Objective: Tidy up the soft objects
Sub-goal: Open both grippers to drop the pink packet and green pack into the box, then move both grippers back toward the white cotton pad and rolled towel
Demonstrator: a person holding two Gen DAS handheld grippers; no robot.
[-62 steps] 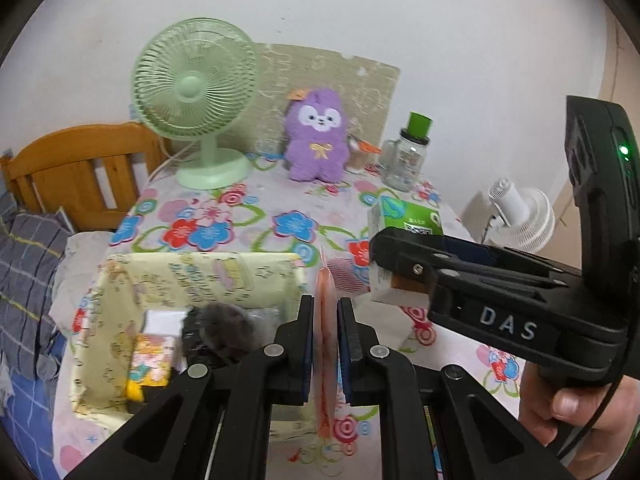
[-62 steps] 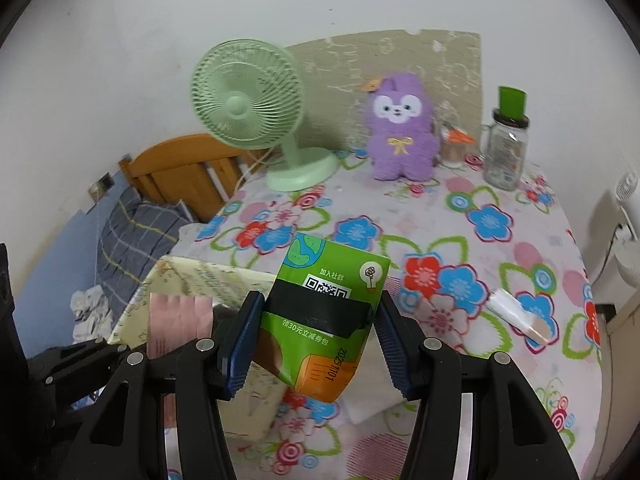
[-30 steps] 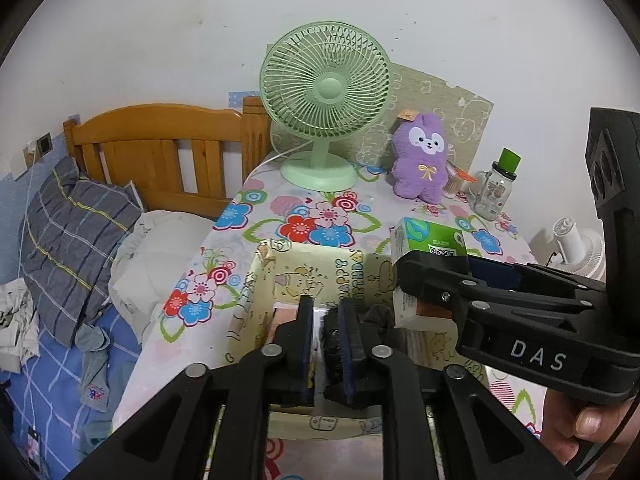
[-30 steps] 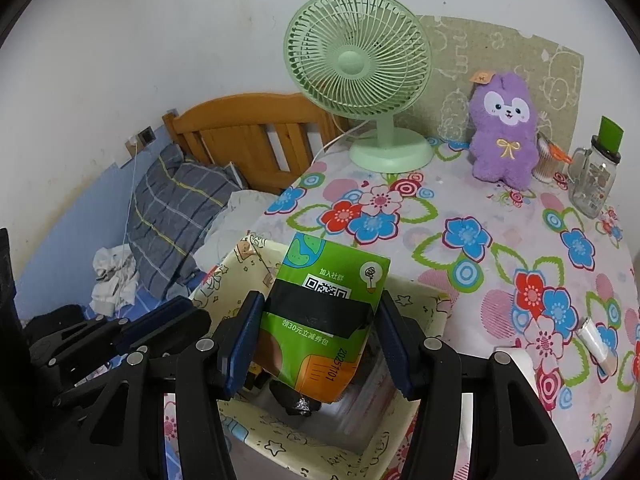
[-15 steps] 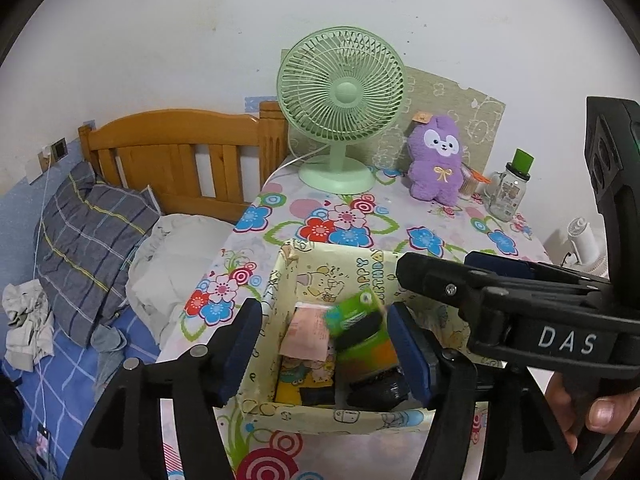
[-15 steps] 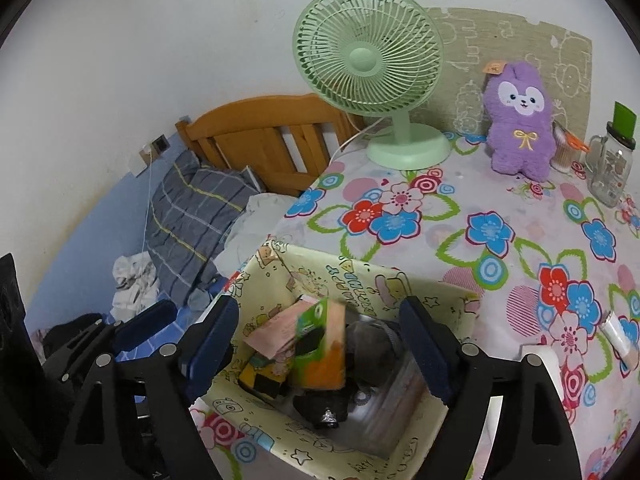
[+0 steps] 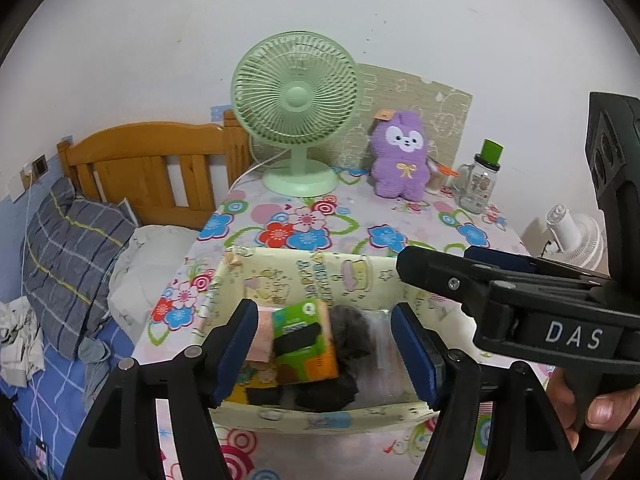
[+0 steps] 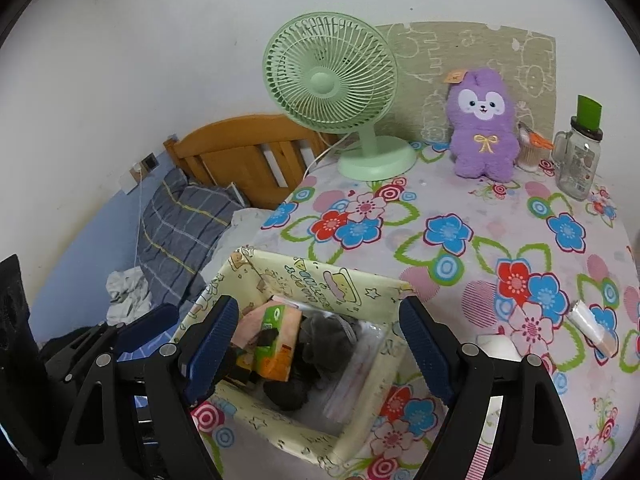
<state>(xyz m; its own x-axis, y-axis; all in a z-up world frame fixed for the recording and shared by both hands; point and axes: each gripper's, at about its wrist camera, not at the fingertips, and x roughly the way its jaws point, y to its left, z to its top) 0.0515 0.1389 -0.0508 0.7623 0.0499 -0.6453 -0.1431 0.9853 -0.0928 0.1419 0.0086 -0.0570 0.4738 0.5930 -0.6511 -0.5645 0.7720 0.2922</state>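
Note:
A cream cartoon-print fabric bin (image 7: 316,274) (image 8: 320,280) stands on the floral table near its front edge. Inside lie a green and orange tissue pack (image 7: 304,346) (image 8: 276,342), a pink pack (image 7: 262,340) (image 8: 248,326), a dark grey fuzzy item (image 7: 352,334) (image 8: 320,336) and clear plastic. My left gripper (image 7: 328,350) is open and empty above the bin. My right gripper (image 8: 320,350) is open and empty above it too; its black body (image 7: 520,300) crosses the left wrist view. A purple plush toy (image 7: 400,156) (image 8: 482,120) sits at the back.
A green desk fan (image 7: 296,120) (image 8: 336,92) and a glass jar with a green lid (image 7: 480,178) (image 8: 580,148) stand at the table's back. A small white packet (image 8: 592,330) lies at right. A wooden bed with a plaid pillow (image 7: 68,248) is to the left.
Both grippers carried their packs over the bin and opened. The pink pack and the green pack dropped in and now lie inside it.

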